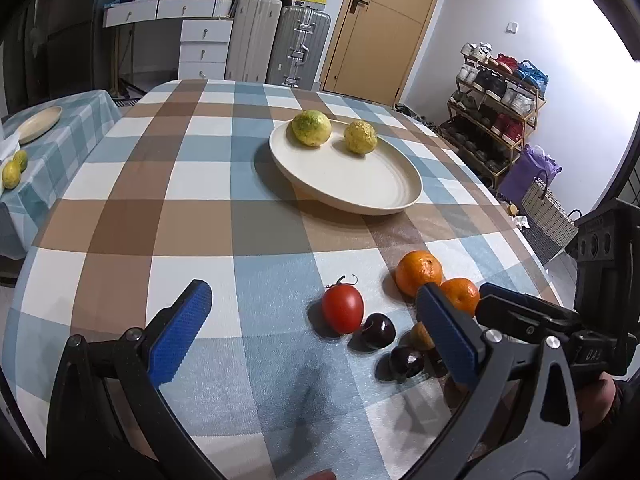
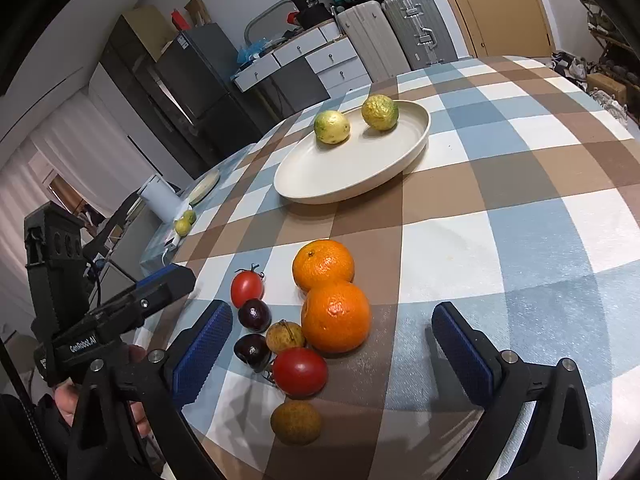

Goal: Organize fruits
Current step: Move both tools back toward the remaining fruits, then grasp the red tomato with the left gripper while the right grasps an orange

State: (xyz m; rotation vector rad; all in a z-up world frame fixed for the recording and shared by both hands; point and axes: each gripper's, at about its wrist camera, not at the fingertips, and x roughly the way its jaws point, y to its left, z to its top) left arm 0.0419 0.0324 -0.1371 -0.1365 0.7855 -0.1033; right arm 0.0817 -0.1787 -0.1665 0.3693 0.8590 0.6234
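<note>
Two oranges (image 2: 328,292) are sitting touching on the checked tablecloth (image 2: 520,184), clustered with two tomatoes (image 2: 299,371), two dark cherries (image 2: 255,314) and two brownish longans (image 2: 295,422). Farther back, a cream plate (image 2: 344,176) is holding two yellow-green lemons (image 2: 332,127). The right gripper (image 2: 332,344) is hovering spread wide over the cluster, gripping nothing. The left gripper (image 1: 316,328) is likewise gaping, empty, beside the fruit; its body is showing "GenRobot.AI" lettering (image 2: 83,343). Suitcases (image 1: 280,44) are standing behind.

Two lemons (image 2: 354,120) lie on the plate (image 2: 320,184); behind it, suitcases (image 2: 396,32).
</note>
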